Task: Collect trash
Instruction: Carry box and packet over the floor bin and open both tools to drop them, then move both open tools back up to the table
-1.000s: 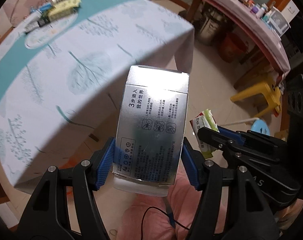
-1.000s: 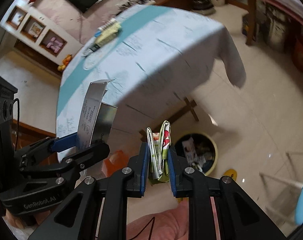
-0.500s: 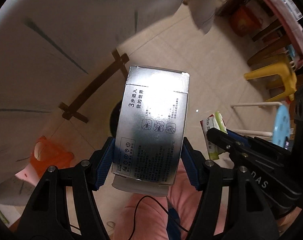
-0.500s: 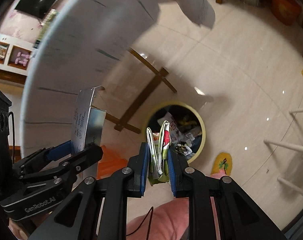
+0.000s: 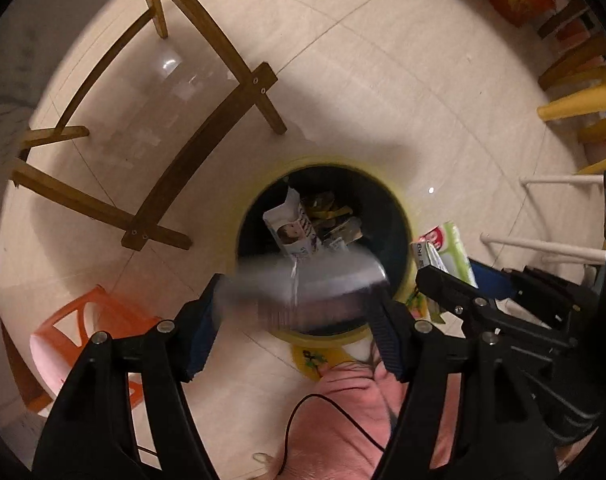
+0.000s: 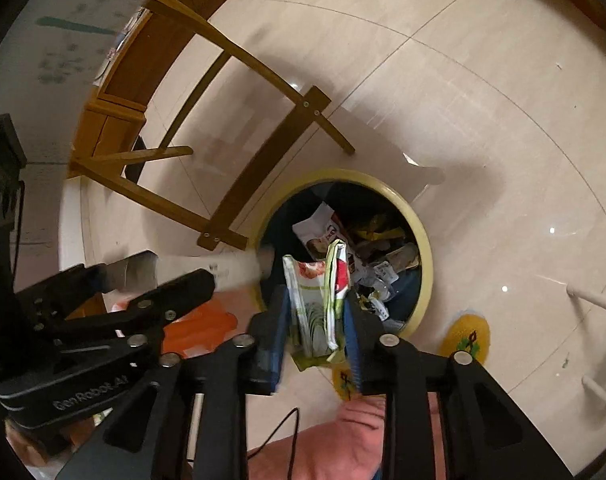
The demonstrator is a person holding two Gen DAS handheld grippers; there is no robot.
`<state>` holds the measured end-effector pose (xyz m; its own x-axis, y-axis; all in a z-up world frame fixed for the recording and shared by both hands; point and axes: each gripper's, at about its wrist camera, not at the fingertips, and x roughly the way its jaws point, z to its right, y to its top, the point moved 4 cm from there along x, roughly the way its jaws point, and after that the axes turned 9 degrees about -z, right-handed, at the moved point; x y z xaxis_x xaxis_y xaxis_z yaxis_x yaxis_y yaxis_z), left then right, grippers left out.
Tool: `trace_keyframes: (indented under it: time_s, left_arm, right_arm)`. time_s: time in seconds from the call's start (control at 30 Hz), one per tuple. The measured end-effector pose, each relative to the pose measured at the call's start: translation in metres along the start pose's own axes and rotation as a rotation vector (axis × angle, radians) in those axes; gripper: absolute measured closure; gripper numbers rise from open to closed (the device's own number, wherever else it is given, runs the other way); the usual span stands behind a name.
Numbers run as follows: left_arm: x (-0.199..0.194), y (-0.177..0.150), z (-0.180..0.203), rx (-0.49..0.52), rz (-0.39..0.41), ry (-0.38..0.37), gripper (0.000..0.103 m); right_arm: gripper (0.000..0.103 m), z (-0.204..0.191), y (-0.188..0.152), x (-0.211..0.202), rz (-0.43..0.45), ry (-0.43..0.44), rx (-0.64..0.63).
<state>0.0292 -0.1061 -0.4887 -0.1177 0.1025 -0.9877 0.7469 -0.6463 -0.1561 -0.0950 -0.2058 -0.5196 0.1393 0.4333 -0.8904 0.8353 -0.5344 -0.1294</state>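
Observation:
A yellow-rimmed trash bin [image 5: 401,200] [image 6: 425,240], dark inside and partly filled with wrappers, stands on the floor right below both grippers. My left gripper [image 5: 295,300] [image 6: 155,280] points straight down over it and its jaws are opening. The silver box [image 5: 303,288] [image 6: 207,268] is a blurred streak between them, slipping out toward the bin. My right gripper [image 6: 315,300] [image 5: 455,276] hangs over the bin's near rim, its jaws opening too. The folded green, white and red wrapper [image 6: 315,292] [image 5: 451,248] has spread apart but still rests against both pads.
Wooden table legs and crossbars [image 5: 207,152] [image 6: 263,140] stand just left of the bin. An orange stool [image 5: 103,320] is at lower left, a yellow stool [image 5: 583,100] and white rack legs [image 5: 543,248] at right. A yellow slipper [image 6: 465,338] lies beside the bin. A pink-clad leg [image 5: 343,420] is below.
Both grippers sank from tabletop height to just above the bin. The silver box, held upright before, now blurs and slides from the left jaws. The right jaws widened and the wrapper spread.

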Motion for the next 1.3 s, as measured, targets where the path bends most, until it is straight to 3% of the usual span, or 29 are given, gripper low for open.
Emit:
trace_keyframes:
  time_s: [0.1, 0.13, 0.23, 0.47, 0.67, 1.0, 1.1, 1.3]
  left_arm:
    - [0.004, 0.004, -0.003, 0.004, 0.009, 0.009, 0.017]
    - [0.004, 0.005, -0.003, 0.006, 0.014, 0.008, 0.016]
    - [0.003, 0.005, -0.002, 0.009, 0.012, 0.016, 0.014]
    - [-0.021, -0.005, 0.005, -0.005, 0.051, 0.016, 0.014]
    - [-0.067, -0.019, 0.012, -0.024, 0.116, 0.034, 0.014]
    - [-0.196, -0.051, 0.019, -0.117, 0.222, -0.02, 0.015]
    - [-0.237, -0.063, 0.017, -0.138, 0.231, -0.057, 0.015]
    - [-0.317, -0.085, 0.006, -0.172, 0.308, -0.048, 0.016]
  right_arm:
    - [0.065, 0.012, 0.003, 0.01, -0.002, 0.006, 0.019]
    - [0.064, 0.015, 0.004, 0.012, -0.003, 0.006, 0.027]
    - [0.057, 0.023, 0.005, 0.016, 0.0, 0.008, 0.05]
    - [0.057, 0.018, 0.006, -0.002, 0.018, 0.0, 0.058]
    - [0.057, 0.008, 0.0, -0.035, 0.042, -0.013, 0.043]
    - [0.053, -0.029, -0.021, -0.142, 0.082, -0.037, 0.019]
    - [0.051, -0.052, -0.026, -0.186, 0.122, -0.041, -0.017]
    - [0.042, -0.1, -0.03, -0.278, 0.248, -0.071, -0.106]
